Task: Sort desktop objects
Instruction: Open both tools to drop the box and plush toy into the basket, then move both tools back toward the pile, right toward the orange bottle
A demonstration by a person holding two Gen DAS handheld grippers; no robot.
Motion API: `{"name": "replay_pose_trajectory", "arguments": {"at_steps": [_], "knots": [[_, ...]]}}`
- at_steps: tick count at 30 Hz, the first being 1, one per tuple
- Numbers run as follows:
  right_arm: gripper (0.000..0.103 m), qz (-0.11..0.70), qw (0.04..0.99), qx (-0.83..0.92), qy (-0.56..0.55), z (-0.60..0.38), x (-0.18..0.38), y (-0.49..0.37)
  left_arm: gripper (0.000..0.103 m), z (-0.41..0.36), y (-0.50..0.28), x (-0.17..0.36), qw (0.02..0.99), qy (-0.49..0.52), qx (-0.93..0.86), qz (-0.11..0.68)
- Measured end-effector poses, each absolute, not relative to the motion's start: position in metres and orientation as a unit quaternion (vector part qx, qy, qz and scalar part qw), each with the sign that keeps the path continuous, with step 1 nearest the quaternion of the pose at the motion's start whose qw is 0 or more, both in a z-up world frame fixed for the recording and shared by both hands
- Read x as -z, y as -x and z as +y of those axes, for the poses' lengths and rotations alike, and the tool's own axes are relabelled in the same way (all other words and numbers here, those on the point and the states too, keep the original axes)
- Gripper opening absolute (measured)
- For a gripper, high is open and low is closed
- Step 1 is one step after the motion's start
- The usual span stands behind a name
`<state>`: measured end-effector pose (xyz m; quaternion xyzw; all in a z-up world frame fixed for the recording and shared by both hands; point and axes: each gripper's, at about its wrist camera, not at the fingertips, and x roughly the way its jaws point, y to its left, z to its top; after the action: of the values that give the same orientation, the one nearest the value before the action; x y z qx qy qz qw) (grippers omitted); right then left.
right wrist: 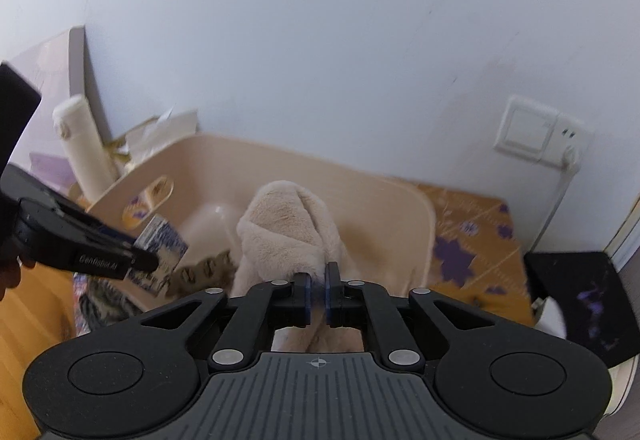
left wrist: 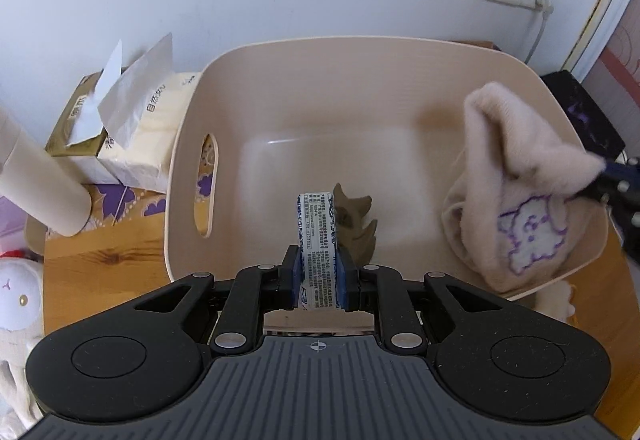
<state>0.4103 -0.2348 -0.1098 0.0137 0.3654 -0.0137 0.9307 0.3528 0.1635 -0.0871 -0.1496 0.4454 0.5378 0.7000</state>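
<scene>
Over the beige plastic bin (left wrist: 304, 52), the left gripper (left wrist: 319, 268) is clamping a small white packet (left wrist: 317, 236) printed with blue text, held upright. At the bin's right wall, the right gripper (right wrist: 316, 290) is pinching a fluffy beige cloth (right wrist: 280, 236) bearing a purple-outlined white animal.

The left black plastic two-finger gripper (left wrist: 319, 272) has blue pads, silver round screws, a grey ribbed base with a small crosshair mark. The right black plastic two-finger gripper (right wrist: 316, 294) looks the same.
</scene>
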Motion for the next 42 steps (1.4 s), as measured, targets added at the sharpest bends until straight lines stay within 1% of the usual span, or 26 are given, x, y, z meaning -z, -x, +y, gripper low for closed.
{"name": "replay_pose_trajectory", "arguments": {"at_steps": [1, 2, 3, 4, 5, 6, 7, 8, 9, 10, 13, 14, 15, 17, 20, 26, 29, 37, 42], "knots": [[0.021, 0.368, 0.93, 0.011, -0.013, -0.232, 0.112, -0.409, 0.018, 0.163, -0.353, 0.088, 0.699, 0.151, -0.537, 0.448], [0.032, 0.371, 0.929, 0.009, -0.01, -0.23, 0.113, -0.408, 0.018, 0.163, -0.354, 0.089, 0.698, 0.151, -0.535, 0.451], [0.039, 0.374, 0.928, 0.005, -0.007, -0.229, 0.114, -0.407, 0.018, 0.161, -0.354, 0.089, 0.699, 0.148, -0.534, 0.451], [0.043, 0.376, 0.927, 0.003, -0.006, -0.228, 0.114, -0.407, 0.018, 0.159, -0.355, 0.088, 0.701, 0.146, -0.532, 0.452], [0.05, 0.377, 0.926, 0.004, -0.004, -0.227, 0.114, -0.404, 0.019, 0.157, -0.356, 0.088, 0.703, 0.145, -0.529, 0.452], [0.057, 0.377, 0.926, 0.007, -0.004, -0.227, 0.114, -0.401, 0.023, 0.156, -0.356, 0.088, 0.705, 0.145, -0.527, 0.452], [0.06, 0.377, 0.926, 0.011, -0.005, -0.227, 0.113, -0.399, 0.035, 0.154, -0.357, 0.087, 0.708, 0.144, -0.525, 0.45], [0.068, 0.377, 0.926, 0.016, -0.01, -0.226, 0.113, -0.397, 0.042, 0.151, -0.357, 0.086, 0.709, 0.141, -0.527, 0.447], [0.076, 0.377, 0.926, 0.019, -0.016, -0.227, 0.113, -0.394, 0.057, 0.148, -0.357, 0.084, 0.71, 0.139, -0.53, 0.444], [0.079, 0.378, 0.925, 0.021, -0.024, -0.227, 0.114, -0.392, 0.065, 0.146, -0.357, 0.083, 0.709, 0.138, -0.533, 0.44], [0.08, 0.381, 0.923, 0.03, -0.045, -0.228, 0.115, -0.381, 0.068, 0.139, -0.355, 0.078, 0.711, 0.133, -0.544, 0.426], [0.086, 0.382, 0.922, 0.036, -0.045, -0.228, 0.115, -0.378, 0.069, 0.137, -0.353, 0.076, 0.71, 0.13, -0.549, 0.421], [0.094, 0.382, 0.922, 0.041, -0.047, -0.228, 0.115, -0.374, 0.07, 0.133, -0.351, 0.074, 0.711, 0.126, -0.555, 0.414], [0.103, 0.378, 0.922, 0.051, -0.059, -0.229, 0.114, -0.365, 0.073, 0.128, -0.347, 0.07, 0.712, 0.122, -0.56, 0.406], [0.103, 0.377, 0.92, 0.061, -0.084, -0.233, 0.113, -0.351, 0.074, 0.121, -0.338, 0.065, 0.716, 0.123, -0.559, 0.401], [0.103, 0.385, 0.914, 0.092, -0.093, -0.233, 0.113, -0.322, 0.077, 0.103, -0.317, 0.06, 0.715, 0.127, -0.562, 0.396], [0.103, 0.392, 0.909, 0.104, -0.096, -0.231, 0.116, -0.308, 0.077, 0.092, -0.308, 0.06, 0.711, 0.107, -0.573, 0.394], [0.103, 0.408, 0.898, 0.134, -0.1, -0.226, 0.124, -0.273, 0.078, 0.069, -0.29, 0.066, 0.713, 0.102, -0.562, 0.407], [0.103, 0.416, 0.895, 0.127, -0.1, -0.221, 0.132, -0.255, 0.078, 0.056, -0.284, 0.079, 0.714, 0.107, -0.542, 0.429]]}}
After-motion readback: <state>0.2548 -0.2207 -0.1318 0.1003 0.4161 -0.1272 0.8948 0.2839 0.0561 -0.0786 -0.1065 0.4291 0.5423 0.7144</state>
